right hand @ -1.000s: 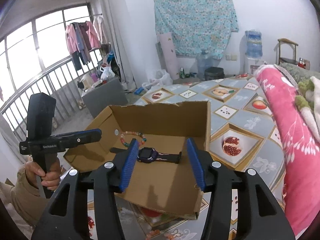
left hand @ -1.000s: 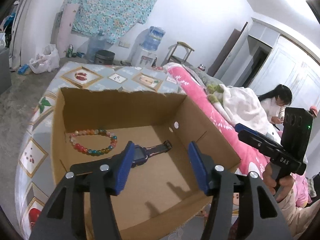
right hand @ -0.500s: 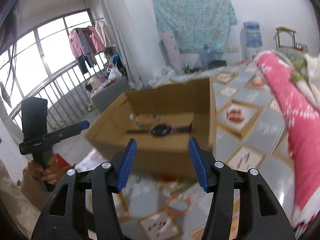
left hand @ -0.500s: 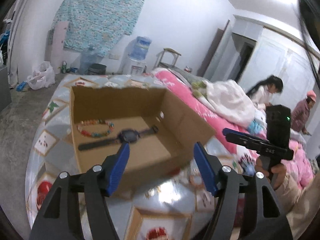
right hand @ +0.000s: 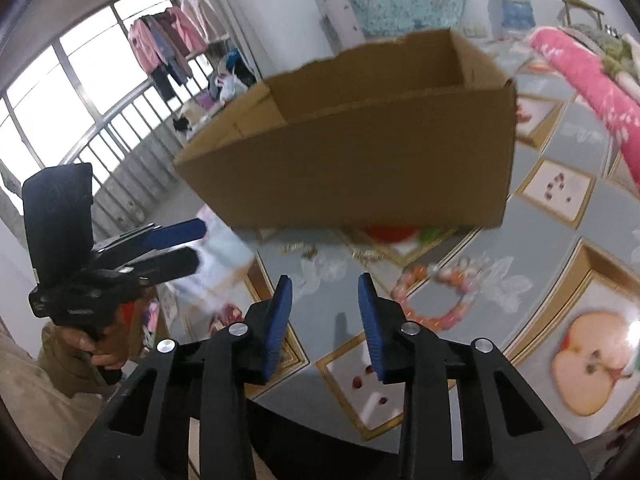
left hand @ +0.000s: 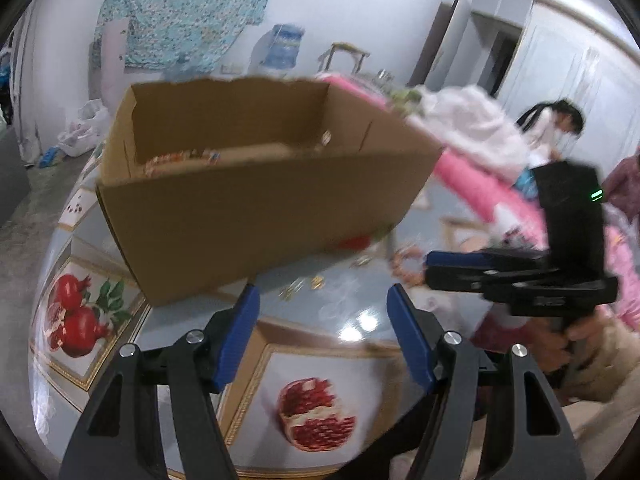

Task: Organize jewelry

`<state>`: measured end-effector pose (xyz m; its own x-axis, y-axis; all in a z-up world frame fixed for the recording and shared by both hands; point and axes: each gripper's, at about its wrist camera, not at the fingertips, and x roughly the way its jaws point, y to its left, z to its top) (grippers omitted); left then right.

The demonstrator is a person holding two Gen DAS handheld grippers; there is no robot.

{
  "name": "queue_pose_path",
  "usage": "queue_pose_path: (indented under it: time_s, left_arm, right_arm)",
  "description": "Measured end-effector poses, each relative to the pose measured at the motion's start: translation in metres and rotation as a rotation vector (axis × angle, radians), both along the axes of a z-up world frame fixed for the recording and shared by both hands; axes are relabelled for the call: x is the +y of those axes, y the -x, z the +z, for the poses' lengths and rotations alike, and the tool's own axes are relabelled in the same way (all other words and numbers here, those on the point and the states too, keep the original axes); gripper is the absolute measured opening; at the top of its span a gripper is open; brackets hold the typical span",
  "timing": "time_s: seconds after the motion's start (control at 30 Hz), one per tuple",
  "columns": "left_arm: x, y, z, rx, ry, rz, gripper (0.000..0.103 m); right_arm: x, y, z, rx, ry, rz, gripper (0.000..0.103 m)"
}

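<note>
A brown cardboard box (left hand: 256,208) (right hand: 360,152) stands on the table, and I see it from the side. A multicoloured bead bracelet (left hand: 180,158) just shows over its near wall; the rest of the inside is hidden. An orange-and-pink bead bracelet (right hand: 436,292) (left hand: 404,262) lies on the table in front of the box. Small gold pieces (right hand: 296,248) (left hand: 304,284) lie nearby. My left gripper (left hand: 323,308) (right hand: 198,242) hangs low before the box, its jaws closing on nothing. My right gripper (right hand: 325,284) (left hand: 429,270) sits left of the bracelet, jaws closing, nothing between them.
The round table (left hand: 352,328) wears a glossy fruit-print cloth. A pink blanket (right hand: 580,76) lies along its right side. A person (left hand: 556,124) sits far back by the white wardrobe. A hand (right hand: 96,344) holds the left gripper's handle. A window with hanging clothes (right hand: 168,40) is at the left.
Both grippers have drawn back from above the box and sunk toward the table, so the box's outer wall now faces them. The right jaws have narrowed. The watch is out of sight.
</note>
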<state>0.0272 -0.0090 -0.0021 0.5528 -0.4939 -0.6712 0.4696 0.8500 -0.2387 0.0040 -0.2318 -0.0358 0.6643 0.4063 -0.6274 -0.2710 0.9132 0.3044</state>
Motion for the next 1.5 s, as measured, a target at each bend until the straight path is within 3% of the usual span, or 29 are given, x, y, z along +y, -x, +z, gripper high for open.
queue_pose_path:
  time_s: [0.2, 0.33, 0.5, 0.73, 1.0, 1.17, 1.5]
  left_arm:
    - [-0.017, -0.01, -0.029, -0.005, -0.147, 0.002, 0.047]
    - [-0.024, -0.019, -0.035, -0.019, -0.186, -0.013, 0.037]
    - [-0.033, -0.027, -0.038, -0.055, -0.224, -0.041, 0.034]
    - [-0.034, -0.04, -0.041, -0.045, -0.227, -0.063, 0.023]
    - [-0.038, -0.046, -0.046, -0.033, -0.258, -0.099, 0.021]
    - [-0.042, -0.05, -0.046, -0.04, -0.265, -0.121, 0.02]
    - [-0.039, -0.05, -0.047, -0.045, -0.264, -0.134, 0.004]
  right_arm:
    - [0.006, -0.003, -0.006, 0.023, 0.02, 0.003, 0.031]
    - [0.004, -0.006, -0.007, 0.031, 0.021, 0.002, 0.031]
    - [0.008, -0.01, -0.007, 0.032, 0.047, -0.013, 0.031]
    - [0.005, -0.019, -0.007, 0.023, 0.096, -0.016, 0.031]
    - [0.007, -0.033, -0.002, 0.004, 0.16, 0.039, 0.03]
    - [0.0, -0.038, -0.004, 0.02, 0.161, 0.047, 0.029]
    - [-0.004, -0.039, -0.004, 0.034, 0.148, 0.021, 0.028]
